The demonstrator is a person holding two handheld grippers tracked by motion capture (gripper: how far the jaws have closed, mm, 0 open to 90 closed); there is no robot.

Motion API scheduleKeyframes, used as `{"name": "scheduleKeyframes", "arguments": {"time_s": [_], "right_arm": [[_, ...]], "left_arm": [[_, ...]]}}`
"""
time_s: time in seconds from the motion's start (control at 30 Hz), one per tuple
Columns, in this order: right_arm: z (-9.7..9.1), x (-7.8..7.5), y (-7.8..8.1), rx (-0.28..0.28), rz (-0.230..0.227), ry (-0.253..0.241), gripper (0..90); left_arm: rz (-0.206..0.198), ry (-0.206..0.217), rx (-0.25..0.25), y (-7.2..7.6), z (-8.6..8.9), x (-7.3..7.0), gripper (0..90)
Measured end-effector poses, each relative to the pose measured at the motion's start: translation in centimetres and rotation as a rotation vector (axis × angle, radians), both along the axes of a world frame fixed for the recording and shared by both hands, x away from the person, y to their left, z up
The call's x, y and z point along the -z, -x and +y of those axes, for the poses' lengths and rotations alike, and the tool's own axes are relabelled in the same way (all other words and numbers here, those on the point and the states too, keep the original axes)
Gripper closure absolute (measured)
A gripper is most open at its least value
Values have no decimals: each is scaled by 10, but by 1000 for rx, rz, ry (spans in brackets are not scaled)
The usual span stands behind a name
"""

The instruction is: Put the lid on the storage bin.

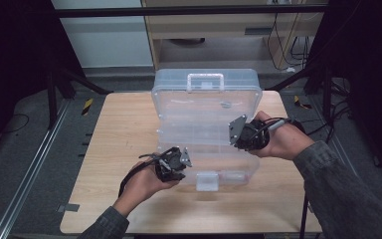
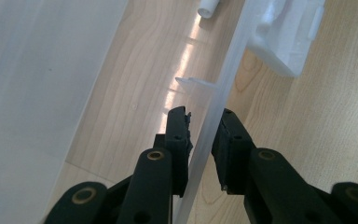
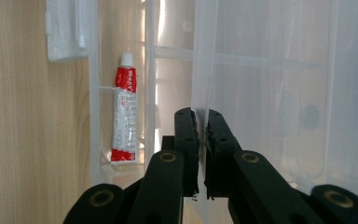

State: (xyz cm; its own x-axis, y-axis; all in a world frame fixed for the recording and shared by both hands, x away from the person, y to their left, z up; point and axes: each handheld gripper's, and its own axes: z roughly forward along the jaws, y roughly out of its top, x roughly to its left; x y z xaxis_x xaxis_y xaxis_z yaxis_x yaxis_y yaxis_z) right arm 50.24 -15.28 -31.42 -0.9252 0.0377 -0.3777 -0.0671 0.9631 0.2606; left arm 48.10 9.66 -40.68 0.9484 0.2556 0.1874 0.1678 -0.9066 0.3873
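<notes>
A clear plastic organiser box (image 1: 206, 107) stands opened on the wooden table (image 1: 119, 144), with its handle at the far side and a white latch (image 1: 207, 180) at the near side. My left gripper (image 1: 185, 160) is at the box's near left corner. In the left gripper view its jaws (image 2: 203, 114) pinch the thin clear front wall (image 2: 228, 70). My right gripper (image 1: 238, 133) is at the box's right side. There it is shut (image 3: 198, 114) on a thin clear panel edge (image 3: 200, 56). A red and white tube (image 3: 123, 109) lies in a narrow compartment.
Bare wood lies left of the box and along the near edge. Black frame posts (image 1: 54, 84) stand at both sides. A shelf unit (image 1: 219, 30) and cables (image 1: 288, 45) are behind the table. The tube's white cap (image 2: 209, 8) shows inside the front wall.
</notes>
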Motion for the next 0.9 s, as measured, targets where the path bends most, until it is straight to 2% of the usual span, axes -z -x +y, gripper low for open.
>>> {"name": "scheduleKeyframes", "arguments": {"time_s": [0.17, 0.2, 0.27, 0.37, 0.4, 0.53, 0.57, 0.6, 0.63, 0.67, 0.7, 0.77, 0.8, 0.83, 0.9], "right_arm": [[-1, 1, 1, -1, 8, 1, 855], [0, 1, 1, -1, 10, 2, 856], [0, 1, 1, -3, 12, 7, 856], [0, 2, 1, -7, 22, 8, 856], [0, 1, 0, -7, 25, 6, 855], [0, 1, 0, -8, 28, 6, 854], [0, 1, -1, -7, 27, 8, 853], [0, 1, -1, -7, 28, 8, 853], [0, 1, -1, -7, 28, 8, 853], [0, 1, -1, -6, 26, 8, 853], [-1, 1, 0, -6, 25, 10, 852], [-1, 1, 0, -8, 25, 6, 851], [-1, 1, 0, -7, 24, 4, 850], [-1, 1, 0, -7, 24, 4, 850], [-2, 1, 0, -7, 25, 1, 849]], "left_arm": [[-11, 3, 3, 1, 0, 0, 757], [-149, -113, 341, -23, -4, -10, 756], [-136, -109, 332, -22, -4, -10, 756], [-134, -116, 358, -23, -4, -10, 755], [-3, 13, -12, 3, 1, 1, 754], [-15, 11, -12, 5, 1, 1, 748], [-16, 30, -38, 8, 1, -1, 716], [-7, 55, -87, 13, 2, -3, 686], [-7, 55, -87, 13, 2, -3, 648], [-44, 52, -35, 10, 3, -9, 648], [-47, 71, -38, 12, 5, -13, 603], [-38, 114, -40, 14, 7, -19, 576], [-43, 155, -35, 19, 10, -28, 563], [-43, 155, -35, 19, 10, -28, 553], [-47, 195, -42, 22, 12, -36, 536]]}}
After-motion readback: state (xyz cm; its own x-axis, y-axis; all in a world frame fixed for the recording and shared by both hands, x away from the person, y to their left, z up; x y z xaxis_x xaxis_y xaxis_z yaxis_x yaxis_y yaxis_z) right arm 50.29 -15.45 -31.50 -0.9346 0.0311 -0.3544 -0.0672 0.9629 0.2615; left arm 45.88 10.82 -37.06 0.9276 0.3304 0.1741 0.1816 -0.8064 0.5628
